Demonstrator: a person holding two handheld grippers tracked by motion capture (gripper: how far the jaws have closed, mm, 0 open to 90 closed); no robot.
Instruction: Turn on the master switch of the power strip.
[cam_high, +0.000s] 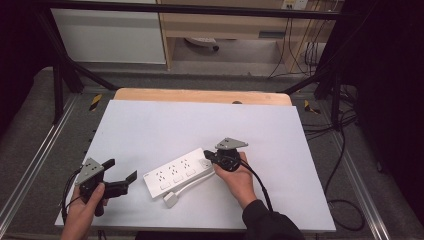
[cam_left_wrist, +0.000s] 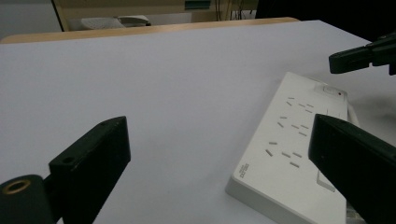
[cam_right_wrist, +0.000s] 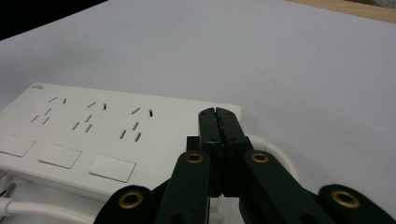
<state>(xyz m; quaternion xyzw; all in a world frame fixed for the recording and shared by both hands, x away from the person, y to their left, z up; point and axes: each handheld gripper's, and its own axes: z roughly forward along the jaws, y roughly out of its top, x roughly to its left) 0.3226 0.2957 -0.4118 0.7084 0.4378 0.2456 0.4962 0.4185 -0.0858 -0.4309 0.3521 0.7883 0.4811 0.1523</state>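
The jaws of the left gripper (cam_high: 121, 176) are spread wide apart and nothing is held between them. The jaws of the right gripper (cam_right_wrist: 218, 113) are pressed together, with their tips over the end of the power strip (cam_high: 178, 172); contact cannot be told.

One white power strip is seen, lying near the front middle of the white table (cam_high: 165, 125), with three socket groups, three switches, one cable and one plug (cam_high: 171, 199). Each gripper is held by one hand low over the table.
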